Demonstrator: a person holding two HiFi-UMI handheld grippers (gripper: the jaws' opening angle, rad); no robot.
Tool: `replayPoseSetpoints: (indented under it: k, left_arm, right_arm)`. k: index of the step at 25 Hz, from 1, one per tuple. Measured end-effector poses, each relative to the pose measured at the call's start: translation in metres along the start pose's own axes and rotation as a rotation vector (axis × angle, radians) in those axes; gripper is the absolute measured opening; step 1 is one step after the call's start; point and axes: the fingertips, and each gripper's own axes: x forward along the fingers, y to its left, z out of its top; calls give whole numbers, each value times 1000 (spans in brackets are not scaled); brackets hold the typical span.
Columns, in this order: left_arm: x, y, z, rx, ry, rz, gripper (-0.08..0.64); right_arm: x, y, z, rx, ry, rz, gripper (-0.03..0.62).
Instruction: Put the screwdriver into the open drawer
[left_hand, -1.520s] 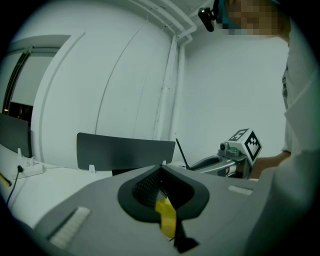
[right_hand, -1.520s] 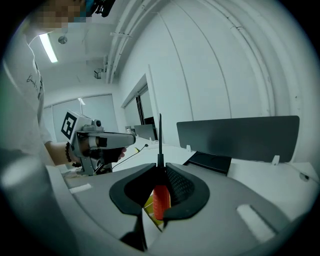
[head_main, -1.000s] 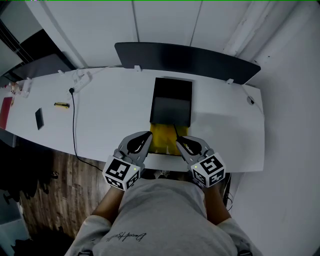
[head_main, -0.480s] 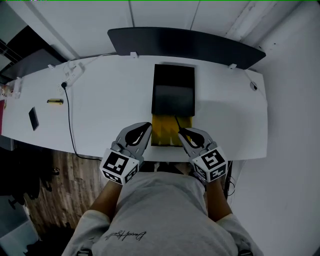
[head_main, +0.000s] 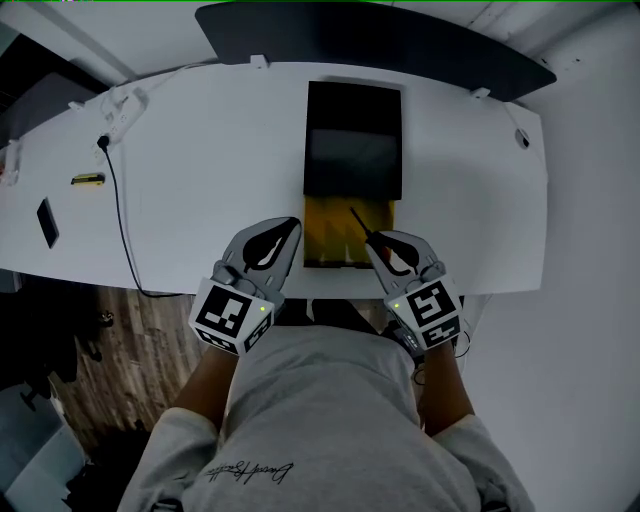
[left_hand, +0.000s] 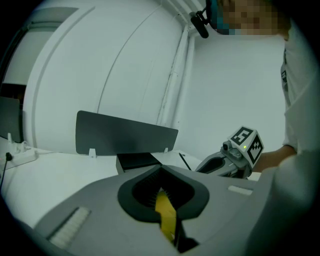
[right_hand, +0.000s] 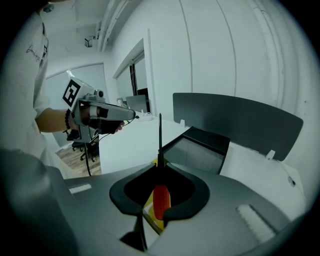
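**Screwdriver poised over the drawer's right front corner**

A white-walled room holds a broad white curved table (head_main: 200, 150), with a dark grey upright panel (head_main: 380, 40) along its far edge and wood flooring showing below its near left edge. In the middle of the table stands a black box-shaped cabinet (head_main: 353, 140). Its shallow yellow drawer (head_main: 330, 235) is pulled out toward the person and lies open between the two grippers.

The left gripper (head_main: 292, 225) sits just beside the drawer's left edge. Its jaws are brought together at the tips and grip nothing; the yellow showing through the hollow behind them is probably the drawer.

The right gripper (head_main: 372, 243) holds the screwdriver (right_hand: 160, 200). Its jaws are closed narrowly on the red handle, and the thin dark shaft sticks out ahead of the tips.

From the head view, the shaft lies over the right front part of the drawer and slants away from the person and slightly left, roughly along the drawer's depth. How high the tool is above the drawer floor cannot be told.

The opening therefore seems to lie directly below and just ahead of the right jaws. The coming move probably calls for lowering the tool and keeping its length in line with the drawer's long axis, so that it lies flat inside rather than across the right wall.
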Motion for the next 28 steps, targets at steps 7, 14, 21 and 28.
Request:
replayPoseSetpoints:
  k: [7, 14, 21, 28]
  left_arm:
    - [5, 11, -20, -6, 21, 5, 2]
    - [11, 19, -33, -17, 33, 10, 2]
    - [15, 33, -46, -34, 41, 22, 2]
    - [20, 41, -63, -35, 58, 25, 2]
  right_arm:
    - [21, 3, -21, -48, 77, 15, 74]
    - [42, 0, -40, -73, 158, 27, 74]
    - [62, -5, -60, -117, 271, 36, 74]
    - [78, -10, -75, -147, 351, 43, 74]
